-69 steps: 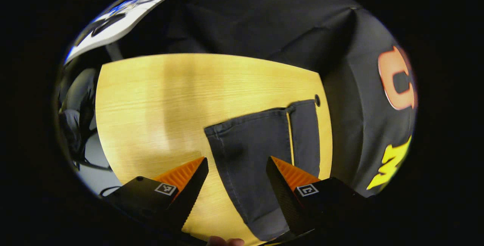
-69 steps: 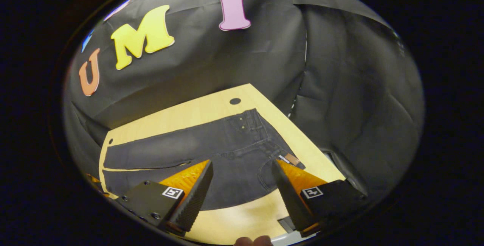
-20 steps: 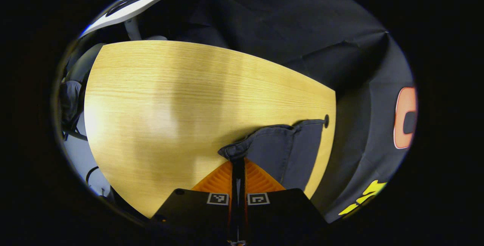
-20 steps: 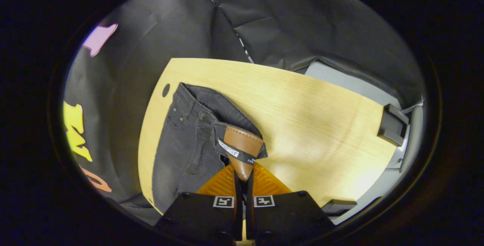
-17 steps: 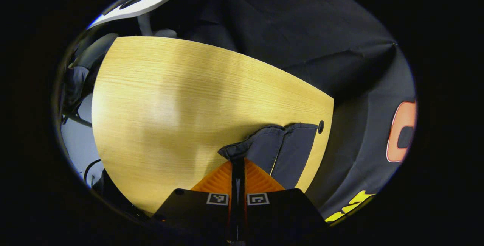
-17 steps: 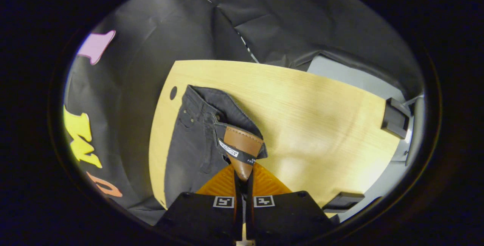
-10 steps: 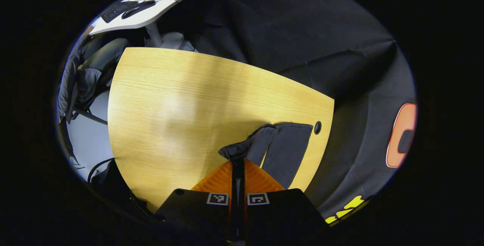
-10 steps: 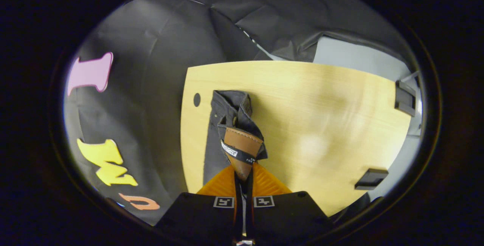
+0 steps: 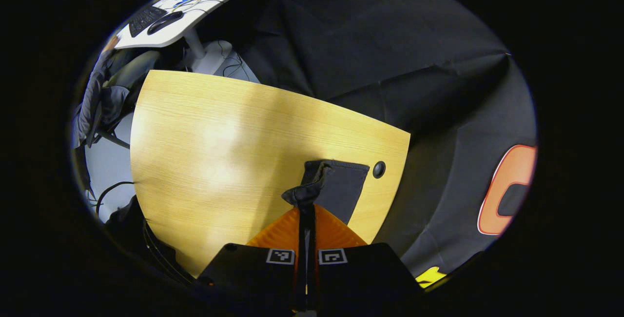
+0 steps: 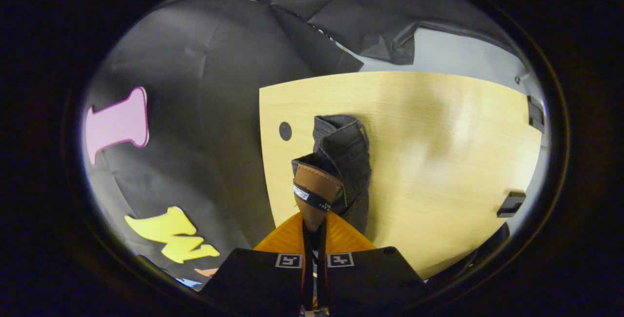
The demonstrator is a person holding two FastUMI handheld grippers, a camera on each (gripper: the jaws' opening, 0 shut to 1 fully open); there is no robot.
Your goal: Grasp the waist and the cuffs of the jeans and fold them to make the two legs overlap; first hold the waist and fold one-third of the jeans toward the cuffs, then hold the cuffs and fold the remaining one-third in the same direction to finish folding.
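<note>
Along the desk [image 9: 204,127] far edge, the near jeans [image 10: 348,153] leg has been swung over the other; cuff [image 9: 304,192] and waist [image 10: 314,190] are kept pinched by left gripper [image 9: 306,219] and right gripper [image 10: 314,229]

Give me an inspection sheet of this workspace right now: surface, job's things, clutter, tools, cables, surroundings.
Surface: wooden table with a round hole near its edge.
Job's things: dark jeans, cuff and waist corners lifted.
Clutter: nothing seen on the table.
Tools: left tool shut on the cuff; right tool shut on the waist at the leather patch.
Cables: loose ones on the floor.
Surroundings: black cloth wall; white desk beyond.
</note>
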